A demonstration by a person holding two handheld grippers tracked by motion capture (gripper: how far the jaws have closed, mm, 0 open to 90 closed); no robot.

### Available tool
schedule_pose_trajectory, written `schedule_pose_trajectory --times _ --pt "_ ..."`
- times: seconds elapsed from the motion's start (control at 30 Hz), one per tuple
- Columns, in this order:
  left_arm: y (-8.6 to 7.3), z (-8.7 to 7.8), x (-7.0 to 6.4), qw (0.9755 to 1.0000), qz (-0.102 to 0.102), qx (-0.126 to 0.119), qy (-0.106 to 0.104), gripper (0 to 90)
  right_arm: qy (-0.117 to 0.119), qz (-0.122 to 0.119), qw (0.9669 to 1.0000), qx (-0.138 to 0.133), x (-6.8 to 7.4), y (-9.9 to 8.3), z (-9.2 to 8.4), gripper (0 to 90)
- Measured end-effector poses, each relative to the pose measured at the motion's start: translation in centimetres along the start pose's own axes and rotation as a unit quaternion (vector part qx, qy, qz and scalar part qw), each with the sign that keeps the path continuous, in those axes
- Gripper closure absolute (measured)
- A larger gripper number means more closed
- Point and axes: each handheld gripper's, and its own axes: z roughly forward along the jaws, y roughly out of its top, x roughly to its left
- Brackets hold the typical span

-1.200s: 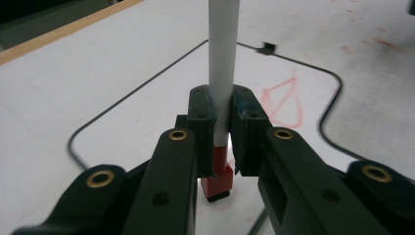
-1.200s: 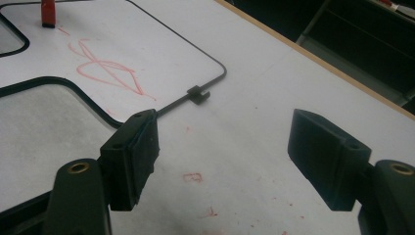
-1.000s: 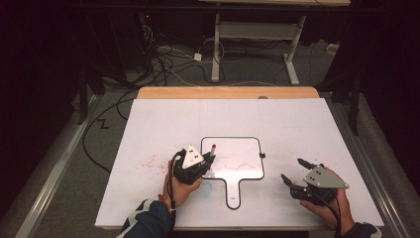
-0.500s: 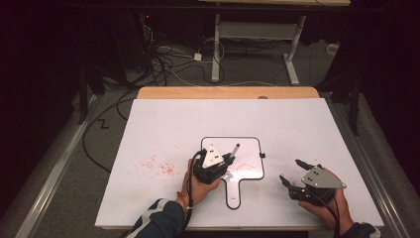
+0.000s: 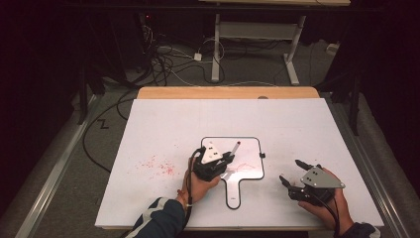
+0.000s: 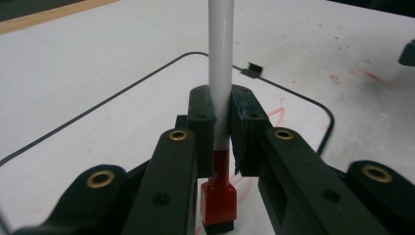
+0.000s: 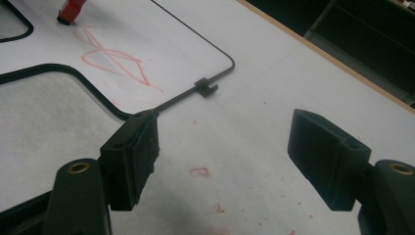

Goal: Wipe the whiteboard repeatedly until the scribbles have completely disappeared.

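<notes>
Already the left gripper [image 6: 222, 142], clamped on the red marker [image 6: 219, 88] over the whiteboard [image 5: 250, 144] near the table's front edge, had drawn red scribbles [image 7: 112, 58], more perhaps remaining, while the right gripper [image 7: 235, 161] gaped empty.

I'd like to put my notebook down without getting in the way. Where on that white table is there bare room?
The far half of the white tabletop, between the wooden edge strip and the black-rimmed paddle-shaped whiteboard, is bare. So is the left side beyond the red smudges. The near middle is crowded: the left gripper holds a red-tipped white marker over the board, and the right gripper rests beside it.
</notes>
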Motion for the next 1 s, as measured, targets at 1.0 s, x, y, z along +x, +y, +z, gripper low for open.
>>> schedule_pose_trajectory --times 1.0 --pt "1.2 -1.3 -1.0 0.9991 0.023 -0.011 -0.035 78.7 0.021 0.041 0.9989 -0.005 -0.7 0.3 0.2 29.4"
